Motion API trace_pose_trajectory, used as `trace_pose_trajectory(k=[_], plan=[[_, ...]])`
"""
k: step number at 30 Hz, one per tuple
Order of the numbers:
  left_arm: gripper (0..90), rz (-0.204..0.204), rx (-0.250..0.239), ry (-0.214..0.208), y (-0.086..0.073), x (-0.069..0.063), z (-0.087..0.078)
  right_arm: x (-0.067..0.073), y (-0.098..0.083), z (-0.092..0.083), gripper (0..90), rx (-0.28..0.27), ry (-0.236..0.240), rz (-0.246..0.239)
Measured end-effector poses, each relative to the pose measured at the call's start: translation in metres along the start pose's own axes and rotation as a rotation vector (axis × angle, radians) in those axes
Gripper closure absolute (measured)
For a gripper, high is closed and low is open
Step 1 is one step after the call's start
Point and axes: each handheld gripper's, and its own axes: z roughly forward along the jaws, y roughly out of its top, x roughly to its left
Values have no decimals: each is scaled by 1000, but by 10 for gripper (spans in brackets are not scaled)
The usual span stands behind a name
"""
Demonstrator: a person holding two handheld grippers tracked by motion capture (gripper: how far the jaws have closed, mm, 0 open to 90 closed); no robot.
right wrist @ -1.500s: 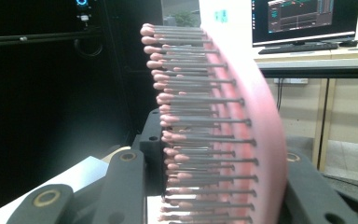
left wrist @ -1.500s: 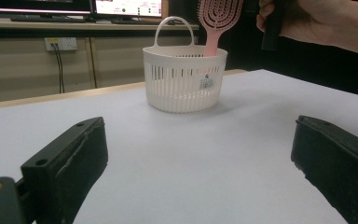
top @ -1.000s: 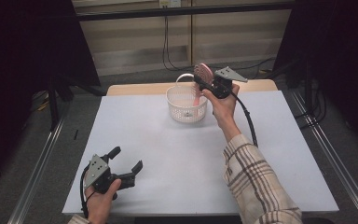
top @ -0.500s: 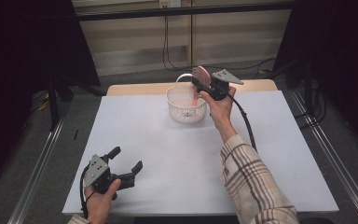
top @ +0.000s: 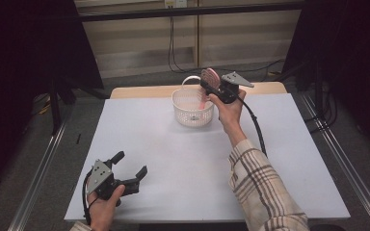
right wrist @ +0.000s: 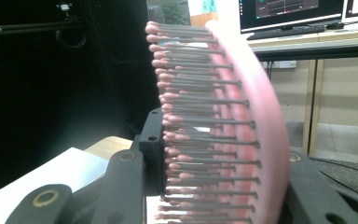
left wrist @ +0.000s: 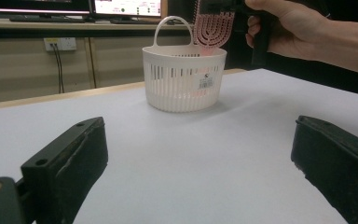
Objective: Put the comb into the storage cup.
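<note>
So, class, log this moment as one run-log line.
right gripper: shut on pink hairbrush | hairbrush handle: inside white basket | left gripper: open, holds nothing, near table front edge

Overhead light, even on the white counter (top: pixel 173 159); surroundings dark, esp. both sides of high view. Soft shadows, no glare. Right gripper view: pink brush (right wrist: pixel 223 126) v. close, blurred; bg monitors bright. Left gripper view: near claws soft
</note>
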Motion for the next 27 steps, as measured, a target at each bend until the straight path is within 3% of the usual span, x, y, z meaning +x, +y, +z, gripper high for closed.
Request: trace_pose_trajectory(k=[14, 27], plan=[[38, -9, -1, 0, 0, 0, 1, -12, 1, -4, 569, 33, -57, -20], [38, -1, -2, -1, 0, 0, 0, -23, 2, -7, 532, 70, -72, -14]])
